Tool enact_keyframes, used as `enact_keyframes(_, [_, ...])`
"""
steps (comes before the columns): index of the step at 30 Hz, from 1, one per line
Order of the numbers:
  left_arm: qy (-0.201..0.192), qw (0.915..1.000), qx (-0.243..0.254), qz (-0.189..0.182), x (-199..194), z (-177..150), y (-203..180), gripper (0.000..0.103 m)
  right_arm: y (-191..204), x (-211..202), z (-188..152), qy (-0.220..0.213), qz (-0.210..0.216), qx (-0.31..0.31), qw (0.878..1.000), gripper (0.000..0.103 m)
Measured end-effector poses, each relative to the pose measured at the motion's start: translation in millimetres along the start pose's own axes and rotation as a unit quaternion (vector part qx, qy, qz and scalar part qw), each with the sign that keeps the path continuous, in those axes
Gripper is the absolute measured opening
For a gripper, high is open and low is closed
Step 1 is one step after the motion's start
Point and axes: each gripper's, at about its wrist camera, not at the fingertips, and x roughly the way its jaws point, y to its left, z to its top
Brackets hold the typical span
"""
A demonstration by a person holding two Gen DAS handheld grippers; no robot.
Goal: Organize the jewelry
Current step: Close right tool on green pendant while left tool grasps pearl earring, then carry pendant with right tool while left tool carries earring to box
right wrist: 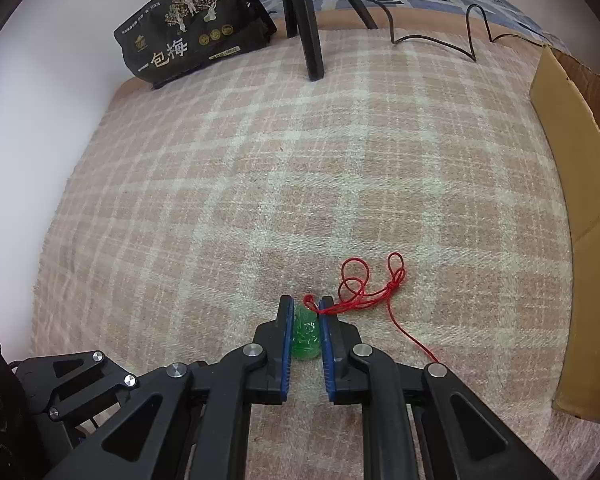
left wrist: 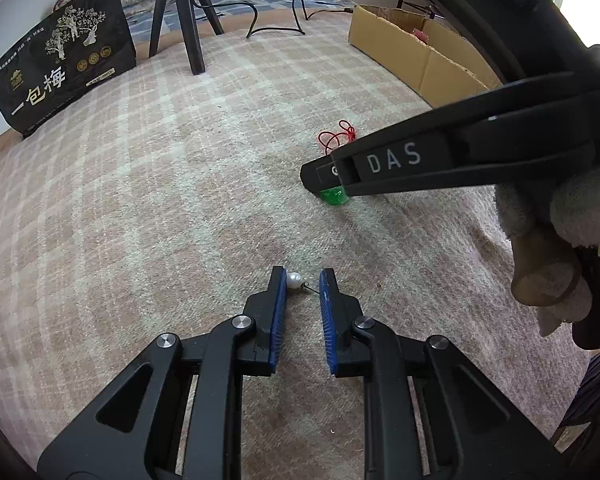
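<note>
A white pearl earring (left wrist: 294, 281) with a thin wire hook lies on the plaid blanket between the tips of my left gripper (left wrist: 302, 280). Its jaws stand apart; the pearl touches the left pad. My right gripper (right wrist: 305, 312) is closed on a green jade pendant (right wrist: 306, 336), low on the blanket. The pendant's red cord (right wrist: 364, 284) trails in loops to the right. In the left wrist view the right gripper (left wrist: 332, 184) comes in from the right, with the green pendant (left wrist: 334, 196) under its tip and the red cord (left wrist: 338, 136) behind it.
A cardboard box (right wrist: 572, 184) stands at the right edge of the blanket, also in the left wrist view (left wrist: 416, 52). A black printed bag (right wrist: 192, 28) leans at the back left. Black tripod legs (right wrist: 310, 24) and a black cable (right wrist: 432, 36) stand at the back.
</note>
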Motion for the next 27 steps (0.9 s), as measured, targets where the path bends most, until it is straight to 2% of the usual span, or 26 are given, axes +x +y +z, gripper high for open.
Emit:
enact_keyframes(4, [-0.006,1.0,-0.005,0.003,-4.4,-0.2,1.1,0.015,-3.4,-5.9,-1.4,-0.006,0.006,0.004,1.0,0.01])
enact_keyframes(6, [-0.01,0.9999,-0.007,0.01,-8.0,0.1,2.0,0.016,-4.0,-10.2,-2.5,-0.01,0.008,0.005,1.0,0.007])
enact_keyframes(15, [-0.03,0.9995,-0.006,0.013,-26.5,-4.4,0.5,0.015,-4.4,-37.3,-8.6,-0.037,0.017,0.007,0.999,0.007])
enact_keyframes(27, [-0.077,0.997,-0.008,-0.005,-64.6,3.9,-10.9,0.015,-15.4,-109.0,-16.1,-0.106,0.035,0.015,0.994,0.007])
